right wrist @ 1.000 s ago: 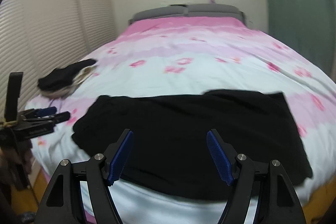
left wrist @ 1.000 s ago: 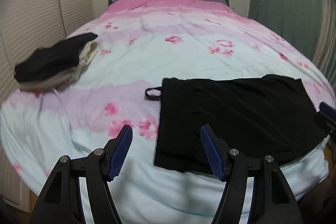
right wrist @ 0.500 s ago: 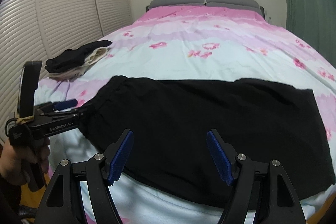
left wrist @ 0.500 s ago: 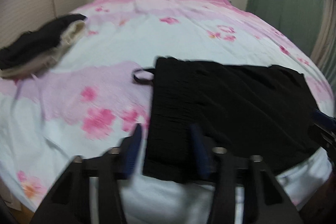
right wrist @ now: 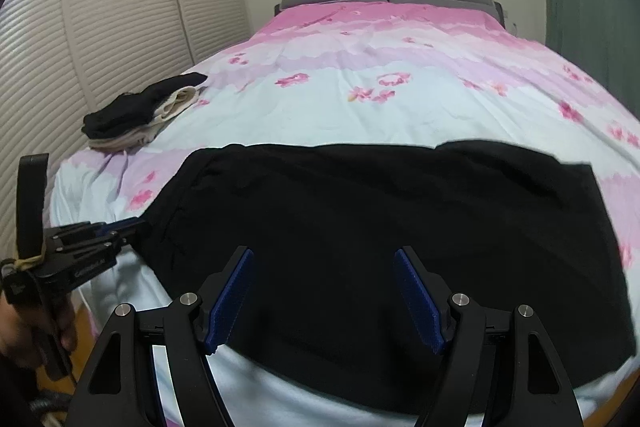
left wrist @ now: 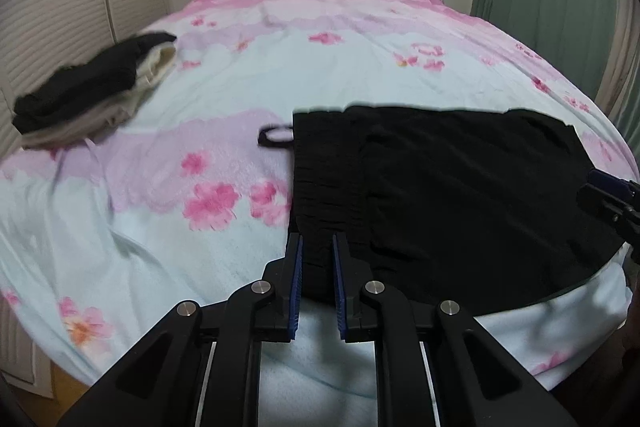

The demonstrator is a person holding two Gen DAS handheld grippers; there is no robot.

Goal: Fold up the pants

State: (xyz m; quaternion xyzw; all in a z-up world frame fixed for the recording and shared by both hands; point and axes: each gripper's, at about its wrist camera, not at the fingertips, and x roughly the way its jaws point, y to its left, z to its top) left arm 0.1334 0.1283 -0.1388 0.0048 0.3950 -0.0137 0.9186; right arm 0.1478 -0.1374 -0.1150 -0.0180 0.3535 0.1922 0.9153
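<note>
Black pants lie folded flat across the near edge of the bed, waistband to the left with a drawstring loop sticking out. My left gripper has closed on the near left corner of the waistband. In the right wrist view the same pants spread wide, and the left gripper pinches their left edge. My right gripper is open and empty, held just above the pants' near edge. Its tip shows at the far right of the left wrist view.
A pile of folded black and cream clothes sits on the left side of the pink floral bedspread. White louvred closet doors run along the left. A green curtain hangs at the right. Grey headboard at the back.
My left gripper moved in to the waistband corner and closed from wide open onto it. My right gripper stayed open over the pants' near edge.
</note>
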